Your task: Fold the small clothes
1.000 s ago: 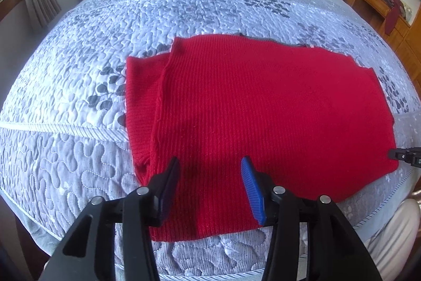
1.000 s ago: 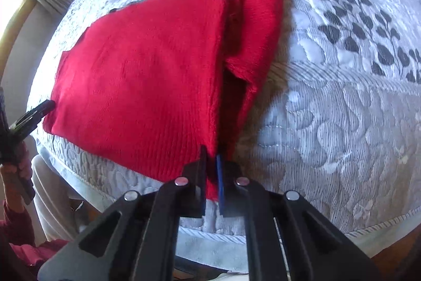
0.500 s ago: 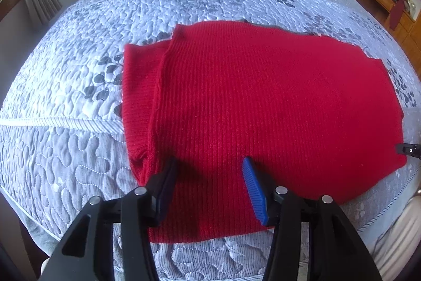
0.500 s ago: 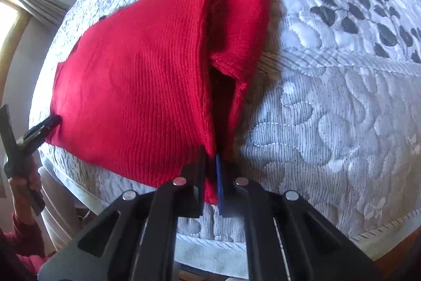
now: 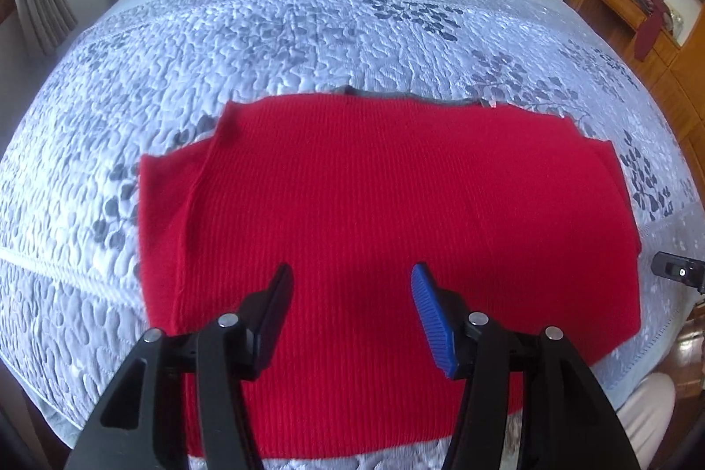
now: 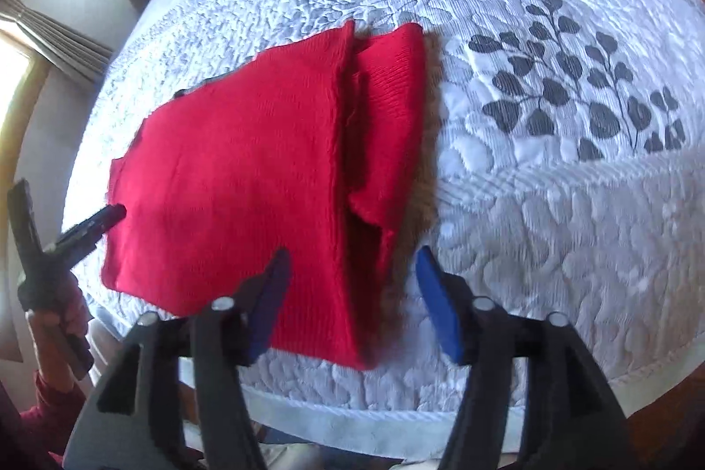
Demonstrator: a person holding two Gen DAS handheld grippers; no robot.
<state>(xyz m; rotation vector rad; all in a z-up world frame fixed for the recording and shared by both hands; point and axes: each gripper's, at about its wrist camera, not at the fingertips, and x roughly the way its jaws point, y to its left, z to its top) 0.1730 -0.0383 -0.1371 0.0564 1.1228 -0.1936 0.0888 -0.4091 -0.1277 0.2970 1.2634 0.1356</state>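
On quilted bedspread (image 5: 308,42), red ribbed sweater (image 5: 396,205) lies folded flat.

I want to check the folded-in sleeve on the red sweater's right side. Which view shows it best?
The right wrist view: the sleeve lies in full view beside the sweater body. The left wrist view shows only its outer edge.

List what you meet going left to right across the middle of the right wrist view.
Curtain → hand holding the left gripper → red knit sweater's main body → its folded-over sleeve flap → dark leaf print on the quilted bedspread.
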